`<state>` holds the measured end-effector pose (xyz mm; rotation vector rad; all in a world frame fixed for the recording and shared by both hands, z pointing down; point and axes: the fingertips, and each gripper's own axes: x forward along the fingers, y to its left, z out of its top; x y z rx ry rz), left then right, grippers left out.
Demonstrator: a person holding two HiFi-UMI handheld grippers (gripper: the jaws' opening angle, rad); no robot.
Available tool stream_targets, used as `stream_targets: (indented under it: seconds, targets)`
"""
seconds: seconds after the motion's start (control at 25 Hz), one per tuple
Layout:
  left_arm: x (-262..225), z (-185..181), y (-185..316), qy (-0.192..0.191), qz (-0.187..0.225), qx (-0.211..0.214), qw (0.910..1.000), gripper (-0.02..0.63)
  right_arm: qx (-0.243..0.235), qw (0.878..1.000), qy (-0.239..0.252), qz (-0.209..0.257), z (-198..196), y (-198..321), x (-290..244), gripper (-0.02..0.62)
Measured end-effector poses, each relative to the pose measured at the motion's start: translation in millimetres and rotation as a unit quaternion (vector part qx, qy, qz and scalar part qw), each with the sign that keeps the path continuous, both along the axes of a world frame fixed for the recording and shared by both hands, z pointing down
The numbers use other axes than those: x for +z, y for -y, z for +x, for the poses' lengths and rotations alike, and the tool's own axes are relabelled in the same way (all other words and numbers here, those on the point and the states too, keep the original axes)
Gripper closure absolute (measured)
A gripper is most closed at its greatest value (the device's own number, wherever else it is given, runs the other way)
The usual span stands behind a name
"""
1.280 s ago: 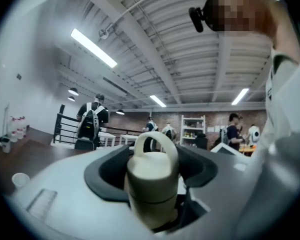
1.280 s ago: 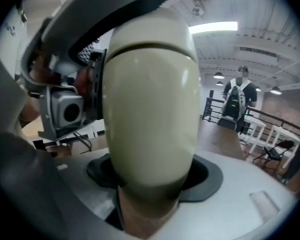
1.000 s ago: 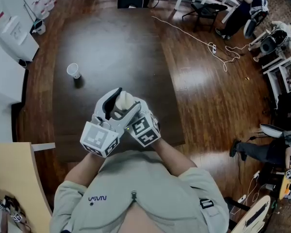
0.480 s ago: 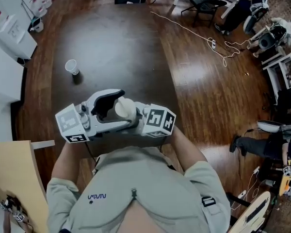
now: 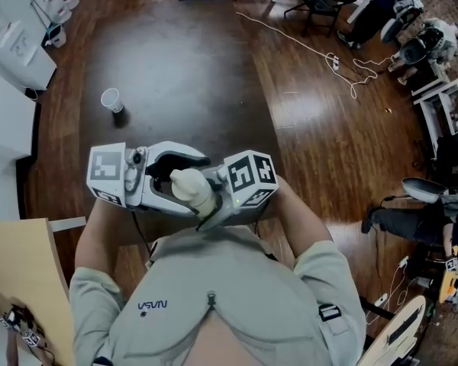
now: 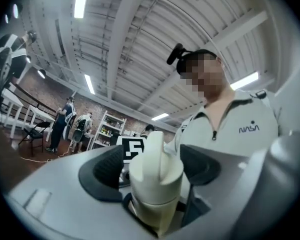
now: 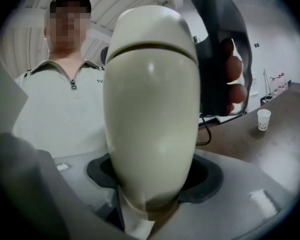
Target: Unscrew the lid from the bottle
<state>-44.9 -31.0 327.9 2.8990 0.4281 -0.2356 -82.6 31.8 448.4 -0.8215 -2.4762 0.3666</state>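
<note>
Over the table's [image 5: 175,75] near edge, the left tongs [image 5: 175,180] clamp the lid [image 6: 155,166], the right tongs [image 5: 214,204] the bottle [image 7: 150,129].

You hold both claws close to your chest, over the near edge of the dark counter [image 5: 175,75]. Your left claw [image 5: 182,183] reaches in from the left, its fingers either side of the lid [image 5: 180,177] of the cream bottle [image 5: 200,198]. Your right claw [image 5: 211,210] takes the bottle's other end from the right. The bottle lies tilted between them. A paper cup [image 5: 111,98] stands upright, well apart, at the counter's far left
</note>
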Motion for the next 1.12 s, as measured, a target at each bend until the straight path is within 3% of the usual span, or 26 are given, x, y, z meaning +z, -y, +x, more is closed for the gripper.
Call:
stream_targets:
  seconds: [0.08, 0.2, 0.4, 0.56, 0.64, 0.72, 0.8, 1.0, 1.04, 1.12]
  targets:
    - [2, 2, -3, 0.008, 0.006, 0.01, 0.9999, 0.243, -0.01, 1.0, -0.004, -0.007, -1, -3, 0, 0.296]
    - [2, 3, -5, 0.01, 0.012, 0.012, 0.9998, 0.299, -0.01, 1.0, -0.003, -0.012, 0, -3, 1, 0.296]
    - [4, 4, 0, 0.02, 0.029, -0.021, 0.9992, 0.301, 0.014, 1.0, -0.006, 0.007, -1, 8, 6, 0.296]
    - [10, 5, 16, 0.043, 0.042, -0.093, 0.9939, 0.302, 0.09, 0.993, -0.011, 0.069, -9, 34, 18, 0.296]
    - [14, 5, 31, 0.059, 0.049, -0.155, 0.985, 0.302, 0.166, 0.979, -0.014, 0.121, -14, 60, 26, 0.296]
    - [18, 4, 49, 0.074, 0.051, -0.23, 0.9691, 0.304, 0.257, 0.95, -0.02, 0.175, -17, 92, 31, 0.296]
    - [20, 2, 66, 0.089, 0.049, -0.307, 0.9461, 0.304, 0.342, 0.913, -0.032, 0.222, -17, 118, 33, 0.296]
    - [37, -7, 95, 0.127, -0.004, -0.485, 0.8651, 0.304, 0.487, 0.808, -0.081, 0.32, -2, 163, 41, 0.296]
    - [41, -8, 98, 0.131, -0.016, -0.507, 0.8519, 0.304, 0.503, 0.795, -0.089, 0.327, 1, 167, 43, 0.296]
    - [46, -9, 101, 0.135, -0.025, -0.535, 0.834, 0.304, 0.527, 0.775, -0.096, 0.335, 5, 172, 47, 0.296]
